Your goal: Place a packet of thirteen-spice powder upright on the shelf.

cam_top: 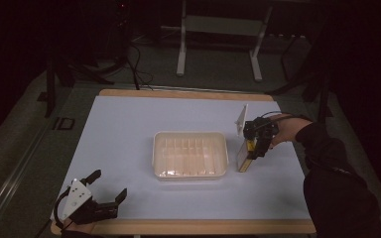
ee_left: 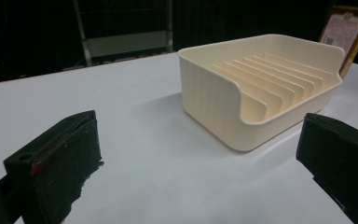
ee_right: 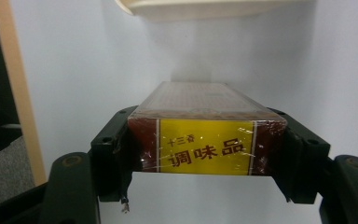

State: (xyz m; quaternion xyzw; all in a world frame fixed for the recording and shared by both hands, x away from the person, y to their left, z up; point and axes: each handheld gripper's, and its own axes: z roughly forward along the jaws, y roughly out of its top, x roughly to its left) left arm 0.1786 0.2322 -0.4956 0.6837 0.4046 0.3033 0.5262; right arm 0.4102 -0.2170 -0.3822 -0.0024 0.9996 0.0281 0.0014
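Note:
A cream ribbed tray (cam_top: 190, 154) sits in the middle of the white table; the left gripper view shows it ahead as the same cream tray (ee_left: 261, 84). Just right of it my right gripper (cam_top: 255, 146) is shut on a dark red box with a yellow label (cam_top: 243, 157), held on edge. In the right gripper view the box (ee_right: 205, 135) is squeezed between both jaws, and the tray's rim (ee_right: 209, 7) lies beyond it. My left gripper (cam_top: 108, 184) rests open near the table's front left corner, with nothing between its fingers (ee_left: 60, 163).
The white table top (cam_top: 129, 124) has a wooden edge (cam_top: 188, 227) along the front and back. Beyond the table stand a metal frame (cam_top: 218, 29) and cables on a dark floor. A person's dark sleeve (cam_top: 337, 178) comes in at the right.

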